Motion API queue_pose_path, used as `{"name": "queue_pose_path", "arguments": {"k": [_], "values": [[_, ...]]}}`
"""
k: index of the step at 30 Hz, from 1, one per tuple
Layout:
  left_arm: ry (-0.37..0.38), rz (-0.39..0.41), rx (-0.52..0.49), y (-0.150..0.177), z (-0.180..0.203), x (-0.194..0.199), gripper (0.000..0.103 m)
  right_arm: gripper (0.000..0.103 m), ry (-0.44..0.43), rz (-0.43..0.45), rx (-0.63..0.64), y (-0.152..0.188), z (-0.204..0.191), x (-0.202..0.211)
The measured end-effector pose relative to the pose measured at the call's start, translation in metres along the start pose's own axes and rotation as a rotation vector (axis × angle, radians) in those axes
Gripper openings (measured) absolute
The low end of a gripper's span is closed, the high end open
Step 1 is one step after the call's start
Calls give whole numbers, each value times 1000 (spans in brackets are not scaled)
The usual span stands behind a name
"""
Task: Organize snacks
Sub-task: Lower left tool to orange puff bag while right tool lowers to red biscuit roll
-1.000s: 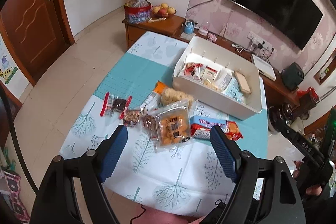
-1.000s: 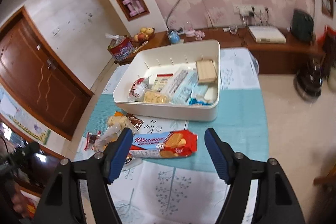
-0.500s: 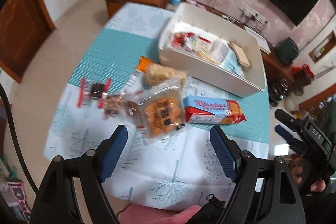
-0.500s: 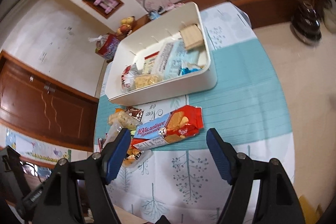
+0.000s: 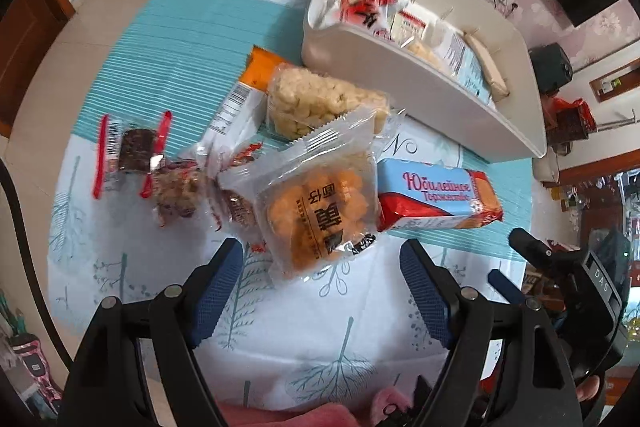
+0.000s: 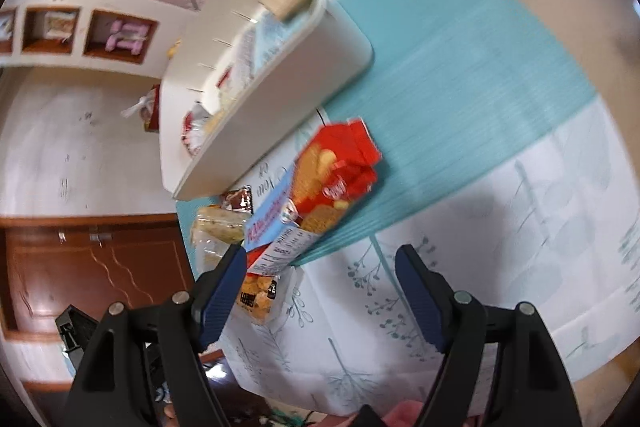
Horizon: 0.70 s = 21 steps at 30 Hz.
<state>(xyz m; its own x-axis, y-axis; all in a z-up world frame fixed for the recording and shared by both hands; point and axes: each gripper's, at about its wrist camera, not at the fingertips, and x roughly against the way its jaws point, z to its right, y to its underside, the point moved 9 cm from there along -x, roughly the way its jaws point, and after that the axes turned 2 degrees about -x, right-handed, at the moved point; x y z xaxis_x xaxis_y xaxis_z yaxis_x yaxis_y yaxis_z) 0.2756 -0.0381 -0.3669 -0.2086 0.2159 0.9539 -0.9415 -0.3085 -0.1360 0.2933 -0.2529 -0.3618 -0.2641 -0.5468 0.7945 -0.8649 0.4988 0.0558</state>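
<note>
Blue-padded left hand-held gripper [image 5: 322, 261] apart, empty above orange snack bag [image 5: 320, 203], right hand-held gripper [image 6: 320, 267] apart, empty.

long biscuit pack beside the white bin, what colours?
The long biscuit pack is red with a light-blue label band and pictured golden biscuits; clearest in the left wrist view.

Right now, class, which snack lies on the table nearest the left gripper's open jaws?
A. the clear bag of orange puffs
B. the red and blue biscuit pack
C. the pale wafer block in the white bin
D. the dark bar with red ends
A: the clear bag of orange puffs lies just ahead of the left gripper, between its open jaws.
</note>
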Motion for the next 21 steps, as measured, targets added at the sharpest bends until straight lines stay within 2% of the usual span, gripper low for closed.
{"name": "queue_pose_path", "arguments": {"k": [5, 9, 17, 18, 21], "values": [[6, -62, -20, -7, 3, -30, 81, 77, -64, -23, -129, 9, 3, -30], [8, -75, -32, -13, 4, -43, 85, 77, -83, -30, -197, 12, 3, -52], [-5, -127, -39, -19, 3, -65, 88, 77, -94, -4, -251, 13, -2, -73], [0, -122, -38, -20, 4, -65, 92, 77, -93, 1, -256, 12, -4, -74], [6, -106, -32, -23, 4, -65, 93, 79, -92, 26, -262, 11, -10, -78]]}}
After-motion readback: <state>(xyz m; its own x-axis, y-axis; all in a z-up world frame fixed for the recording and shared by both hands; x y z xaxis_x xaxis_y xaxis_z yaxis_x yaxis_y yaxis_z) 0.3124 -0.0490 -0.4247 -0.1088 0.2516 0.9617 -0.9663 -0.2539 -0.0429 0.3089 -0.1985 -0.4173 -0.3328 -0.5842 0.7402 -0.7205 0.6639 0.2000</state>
